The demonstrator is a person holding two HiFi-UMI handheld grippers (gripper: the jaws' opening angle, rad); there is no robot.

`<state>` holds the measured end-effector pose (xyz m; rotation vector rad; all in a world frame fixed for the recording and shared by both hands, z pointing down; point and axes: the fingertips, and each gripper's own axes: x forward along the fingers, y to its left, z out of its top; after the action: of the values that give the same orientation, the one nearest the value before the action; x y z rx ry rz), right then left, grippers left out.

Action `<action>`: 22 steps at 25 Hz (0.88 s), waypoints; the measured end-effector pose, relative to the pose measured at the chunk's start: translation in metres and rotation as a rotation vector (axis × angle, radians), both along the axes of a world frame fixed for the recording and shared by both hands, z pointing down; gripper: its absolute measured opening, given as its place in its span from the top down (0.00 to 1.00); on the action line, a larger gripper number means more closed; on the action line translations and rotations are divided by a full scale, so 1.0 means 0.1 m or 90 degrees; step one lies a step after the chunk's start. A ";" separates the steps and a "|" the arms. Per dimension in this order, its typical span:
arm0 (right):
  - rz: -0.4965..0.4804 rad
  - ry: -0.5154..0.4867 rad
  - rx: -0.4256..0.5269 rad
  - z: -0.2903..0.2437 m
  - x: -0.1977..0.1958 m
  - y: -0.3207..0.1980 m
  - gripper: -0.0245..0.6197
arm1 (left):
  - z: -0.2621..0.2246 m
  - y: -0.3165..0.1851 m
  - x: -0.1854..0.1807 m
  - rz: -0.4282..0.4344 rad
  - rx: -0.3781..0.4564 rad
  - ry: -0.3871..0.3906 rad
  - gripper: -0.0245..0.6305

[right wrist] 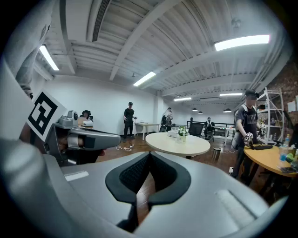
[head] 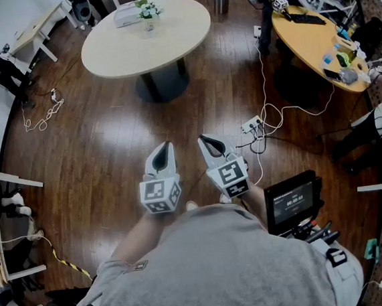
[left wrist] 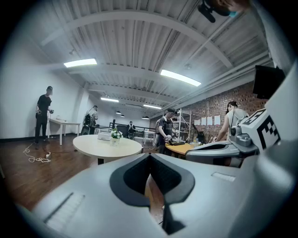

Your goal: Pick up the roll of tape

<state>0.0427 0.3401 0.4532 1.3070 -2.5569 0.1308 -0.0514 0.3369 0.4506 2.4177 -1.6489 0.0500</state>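
No roll of tape can be made out in any view. In the head view I hold both grippers side by side at waist height above the wooden floor, pointing toward a round beige table. My left gripper has its jaws pressed together with nothing between them, as the left gripper view also shows. Beside it, my right gripper is shut and empty too, its pads meeting at the tips. Each gripper appears in the other's view, the right one and the left one.
The round table carries a flower vase and a white box. A curved wooden table with small items stands at the right, with people beside it. Cables and a power strip lie on the floor; a monitor stands close on my right.
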 end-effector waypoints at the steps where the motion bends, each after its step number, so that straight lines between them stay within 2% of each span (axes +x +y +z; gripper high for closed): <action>1: 0.000 0.000 0.000 0.00 -0.01 0.00 0.94 | 0.00 0.00 -0.01 0.001 0.000 0.000 0.96; 14: 0.020 0.013 0.004 0.01 -0.34 -0.06 0.94 | 0.04 -0.07 -0.34 0.023 -0.003 0.008 0.96; 22: 0.046 0.018 -0.012 0.12 -0.36 -0.15 0.94 | 0.19 -0.13 -0.41 0.034 -0.024 0.014 0.96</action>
<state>0.0068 0.3249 0.4653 1.3841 -2.4805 0.1503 -0.0926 0.3237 0.4697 2.4256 -1.5593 0.0613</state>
